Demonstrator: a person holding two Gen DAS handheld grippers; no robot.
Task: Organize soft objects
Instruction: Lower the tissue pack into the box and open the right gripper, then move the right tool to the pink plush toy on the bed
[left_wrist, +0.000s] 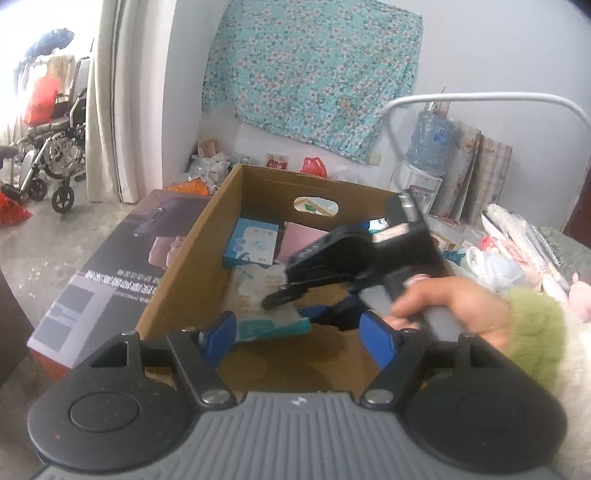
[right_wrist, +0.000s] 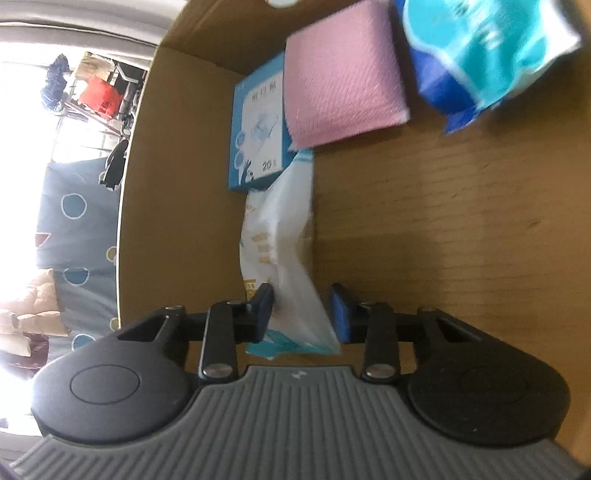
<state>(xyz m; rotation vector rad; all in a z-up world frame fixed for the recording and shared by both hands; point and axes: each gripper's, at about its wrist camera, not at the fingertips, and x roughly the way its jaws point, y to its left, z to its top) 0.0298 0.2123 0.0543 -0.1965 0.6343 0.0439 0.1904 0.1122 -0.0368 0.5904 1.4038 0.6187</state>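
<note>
An open cardboard box (left_wrist: 192, 258) holds a blue box of masks (left_wrist: 251, 243), a pink pack (right_wrist: 343, 74) and a white tissue pack (right_wrist: 280, 251). A blurred blue and teal pack (right_wrist: 480, 55) shows at the top right of the right wrist view. My left gripper (left_wrist: 299, 336) hangs open over the box's near end with nothing between its blue pads. My right gripper (right_wrist: 303, 312), held by a hand (left_wrist: 450, 302) in a green cuff, reaches into the box. The white tissue pack stands between its jaws, touching one pad (right_wrist: 264, 310), with a small gap at the other.
A dark printed carton (left_wrist: 110, 273) lies left of the box. Bags, a water bottle (left_wrist: 430, 144) and rolled cloth crowd the right side. A floral cloth (left_wrist: 314, 74) hangs on the wall. A wheelchair (left_wrist: 51, 140) stands far left on the floor.
</note>
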